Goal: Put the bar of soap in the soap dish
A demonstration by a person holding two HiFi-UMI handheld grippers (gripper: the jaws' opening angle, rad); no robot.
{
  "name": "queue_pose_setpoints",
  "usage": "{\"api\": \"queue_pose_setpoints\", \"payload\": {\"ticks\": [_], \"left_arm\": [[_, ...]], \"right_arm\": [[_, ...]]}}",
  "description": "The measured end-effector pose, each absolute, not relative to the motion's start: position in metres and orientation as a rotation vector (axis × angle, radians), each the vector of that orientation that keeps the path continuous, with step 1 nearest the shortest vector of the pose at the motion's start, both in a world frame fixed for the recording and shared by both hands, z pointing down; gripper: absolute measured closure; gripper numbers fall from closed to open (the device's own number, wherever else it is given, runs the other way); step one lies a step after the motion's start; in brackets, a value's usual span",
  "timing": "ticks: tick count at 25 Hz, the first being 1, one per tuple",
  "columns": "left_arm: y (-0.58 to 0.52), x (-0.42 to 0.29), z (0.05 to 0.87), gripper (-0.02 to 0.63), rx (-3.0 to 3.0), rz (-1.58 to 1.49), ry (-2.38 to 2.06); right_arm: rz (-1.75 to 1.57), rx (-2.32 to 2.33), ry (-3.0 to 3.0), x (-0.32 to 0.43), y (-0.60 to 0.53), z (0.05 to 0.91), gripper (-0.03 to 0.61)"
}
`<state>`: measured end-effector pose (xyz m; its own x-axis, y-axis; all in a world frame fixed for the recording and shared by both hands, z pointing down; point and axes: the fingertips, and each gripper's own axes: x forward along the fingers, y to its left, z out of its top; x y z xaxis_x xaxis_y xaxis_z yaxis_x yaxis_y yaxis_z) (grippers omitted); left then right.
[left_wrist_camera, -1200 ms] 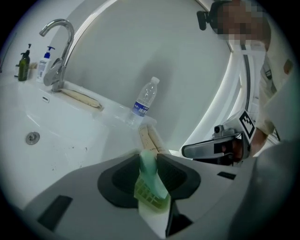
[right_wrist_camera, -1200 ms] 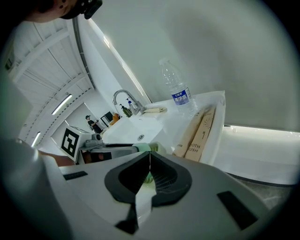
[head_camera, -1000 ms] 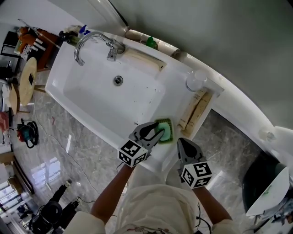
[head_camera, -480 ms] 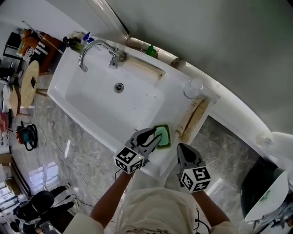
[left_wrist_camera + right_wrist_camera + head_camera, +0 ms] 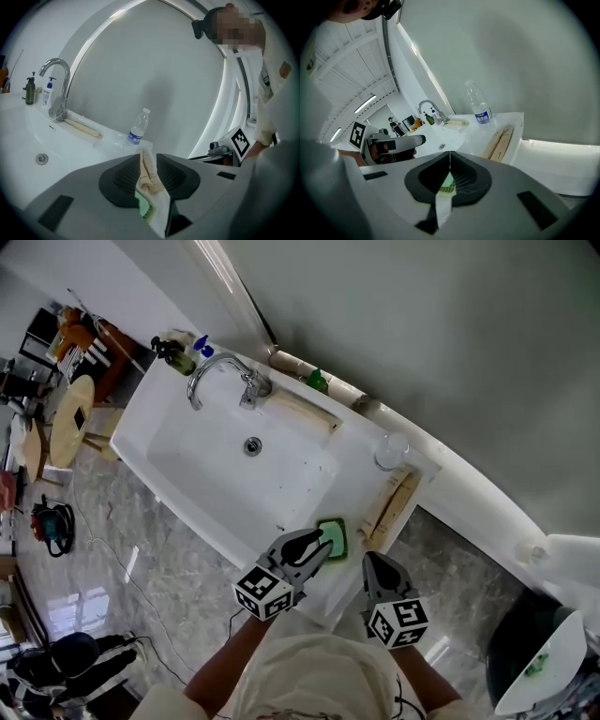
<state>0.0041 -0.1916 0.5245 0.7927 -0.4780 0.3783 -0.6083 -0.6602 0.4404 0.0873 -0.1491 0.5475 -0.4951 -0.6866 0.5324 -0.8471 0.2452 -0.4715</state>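
Basin: the white basin [image 5: 234,460] runs slantwise across the head view, with a curved tap [image 5: 217,371] at its far rim.
Desk: the flat white desk [image 5: 361,482] to the right of the bowl carries everything else.
Boards: two pale wooden boards [image 5: 389,507] lie side by side along the desk's right edge.
Left gripper: my left gripper [image 5: 322,547] hangs over the near edge of the soap dish. Its jaws stand a narrow slit apart with nothing between them. Through the slit I see only the boards and a bit of green.
Right gripper: my right gripper [image 5: 368,557] hangs at the desk's near edge, just right of the dish and apart from it. Its jaws meet at the tips and hold nothing.
Water bottle: the water bottle [image 5: 391,452] stands upright at the far end of the boards.
Soap dish: the green soap dish [image 5: 344,532] sits near the desk's front corner, just left of the boards.
Bar of soap: a paler block [image 5: 333,536] lies in the middle of the dish. It looks like the bar of soap, though it is too small for me to be sure.
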Motion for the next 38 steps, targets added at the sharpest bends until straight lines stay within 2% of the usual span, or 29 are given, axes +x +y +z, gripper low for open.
{"api": "queue_pose_setpoints", "payload": {"ticks": [19, 29, 38], "left_arm": [[-0.151, -0.019, 0.423, 0.603, 2.420, 0.139, -0.891], [-0.127, -0.010, 0.374, 0.604, 2.421, 0.072, -0.883], [-0.126, 0.000, 0.367, 0.604, 2.380, 0.024, -0.878]], "right_arm": [[0.795, 1.415, -2.524, 0.069, -0.134, 0.438, 0.571], [0.634, 1.406, -2.611, 0.060, -0.124, 0.387, 0.572], [0.608, 1.403, -2.659, 0.055, -0.137, 0.372, 0.571]]}}
